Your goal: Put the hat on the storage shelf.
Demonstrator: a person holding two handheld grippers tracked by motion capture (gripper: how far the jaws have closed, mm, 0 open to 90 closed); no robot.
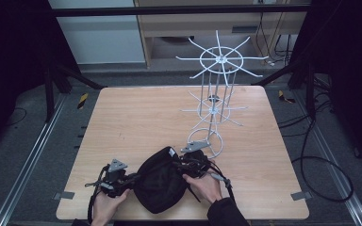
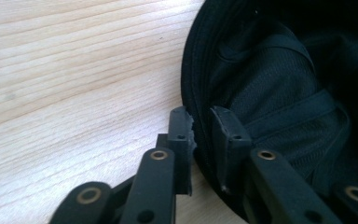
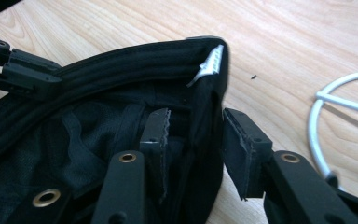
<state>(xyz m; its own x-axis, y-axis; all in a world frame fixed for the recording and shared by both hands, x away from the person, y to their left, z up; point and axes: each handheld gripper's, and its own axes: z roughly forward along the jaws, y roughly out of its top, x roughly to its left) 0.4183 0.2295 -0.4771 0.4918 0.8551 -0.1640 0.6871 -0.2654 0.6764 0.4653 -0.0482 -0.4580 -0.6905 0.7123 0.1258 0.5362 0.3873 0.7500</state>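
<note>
- A black hat (image 1: 161, 183) is seen lying upside down on the near edge of the wooden table (image 1: 136, 117), between the 2 hands, with its mesh-lined inside facing up.
- The left gripper (image 1: 122, 180) is held at the hat's left side by the left hand (image 1: 104, 203); in the left gripper view the brim (image 2: 196, 93) is set between the 2 jaws.
- The left jaws are drawn close around the brim, 1 outside it and 1 inside; whether the pads press on the cloth cannot be told, as a thin gap seems to remain.
- The right gripper (image 1: 185, 165) is held at the hat's right side by the right hand (image 1: 206, 187).
- In the right gripper view the hat's rim (image 3: 205, 121) stands between the jaws: the inner jaw lies against the lining, while the outer jaw is kept apart from the cloth, so nothing is clamped.
- A small white label (image 3: 210, 64) is seen at the rim, just beyond the right jaws.
- A white wire rack (image 1: 217, 94) with 2 tiers of spokes stands on the far right part of the table, its ring base (image 1: 207, 141) near the right gripper.
</note>
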